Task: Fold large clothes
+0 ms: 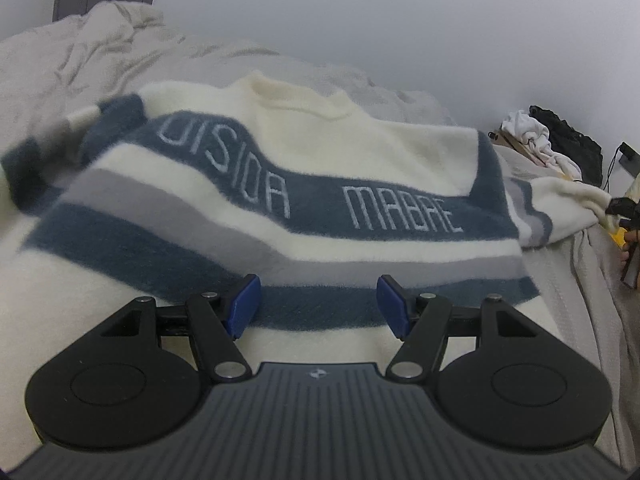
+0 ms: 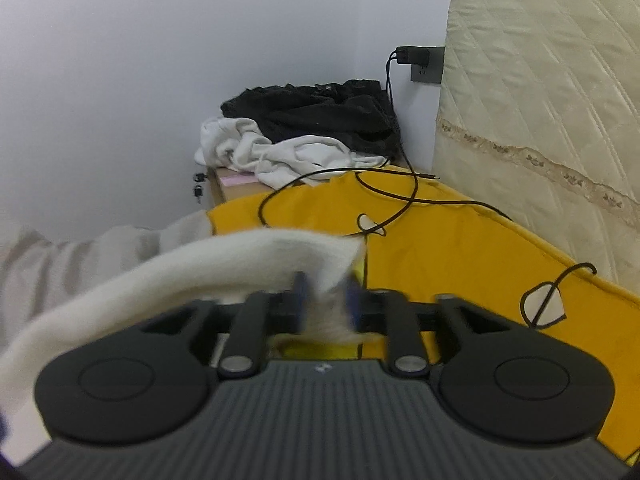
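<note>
Sweater, cream fuzzy knit with navy and grey stripes and pale lettering [image 1: 304, 184], lies front-up and spread on a rumpled beige bed cover [image 1: 100, 60]. Left sleeve [image 1: 52, 152] sits bunched and blurred at the far left edge. Body lies mostly flat, with the collar away from the camera and the hem nearest it. Right sleeve [image 1: 560, 208] trails off over the bed's edge.

Left gripper [image 1: 318, 306] hovers over the lower navy stripe, blue pads well apart, nothing between them.

Right gripper [image 2: 326, 300] is blurred; the cream sleeve end [image 2: 240, 256] sits between its pads. Jaws look partly parted, and I cannot tell whether they press the cloth. Beyond it are a yellow mattress cover [image 2: 460, 248], a loose black cable [image 2: 360, 176] and a heap of white and black clothes [image 2: 312, 132].

Handling, judged: soft, thick, limp knit, light for its bulk, with a fuzzy nap that should grip pads well but stretch and sag if lifted by one point. Best holds are the ribbed cuff, shoulder seam or hem corners, pinching both layers. Sleeve would likely drag toward the cable.
</note>
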A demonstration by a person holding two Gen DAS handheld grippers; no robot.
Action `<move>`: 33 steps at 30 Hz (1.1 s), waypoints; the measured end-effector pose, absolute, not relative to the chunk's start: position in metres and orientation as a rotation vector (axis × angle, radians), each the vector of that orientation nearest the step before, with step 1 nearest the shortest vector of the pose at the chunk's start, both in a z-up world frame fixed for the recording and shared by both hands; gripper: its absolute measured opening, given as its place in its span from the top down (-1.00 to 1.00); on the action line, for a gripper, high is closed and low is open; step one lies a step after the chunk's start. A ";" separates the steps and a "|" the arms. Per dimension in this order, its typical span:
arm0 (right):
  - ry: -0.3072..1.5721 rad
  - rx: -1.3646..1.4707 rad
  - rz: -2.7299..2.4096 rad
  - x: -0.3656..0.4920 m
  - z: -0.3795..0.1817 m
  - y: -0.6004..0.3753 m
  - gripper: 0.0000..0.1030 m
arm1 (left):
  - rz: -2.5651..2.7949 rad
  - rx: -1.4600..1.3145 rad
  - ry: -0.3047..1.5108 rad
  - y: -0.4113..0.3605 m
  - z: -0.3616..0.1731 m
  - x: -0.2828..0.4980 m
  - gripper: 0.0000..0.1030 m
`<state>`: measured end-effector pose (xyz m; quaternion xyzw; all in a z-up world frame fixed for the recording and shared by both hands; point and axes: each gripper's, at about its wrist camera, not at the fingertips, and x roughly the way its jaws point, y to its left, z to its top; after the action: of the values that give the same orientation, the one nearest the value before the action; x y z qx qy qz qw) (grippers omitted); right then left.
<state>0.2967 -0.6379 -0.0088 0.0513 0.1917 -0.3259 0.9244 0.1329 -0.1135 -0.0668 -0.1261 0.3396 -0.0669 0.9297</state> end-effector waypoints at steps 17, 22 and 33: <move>0.368 0.114 -0.355 0.164 0.069 -0.473 -0.33 | -0.221 -0.219 0.585 -0.071 -0.016 0.048 -0.35; 0.355 0.091 -0.207 0.111 0.090 -0.395 -0.33 | -0.259 -0.241 0.546 -0.049 -0.005 0.015 -0.35; 0.433 0.127 0.068 0.030 0.083 -0.240 -0.33 | -0.224 -0.238 0.468 -0.004 0.022 -0.026 -0.35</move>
<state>0.0303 -0.2402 0.0833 0.0627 0.2146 0.0339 0.9741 -0.0261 -0.0042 0.0218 -0.1176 0.2307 -0.1106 0.9596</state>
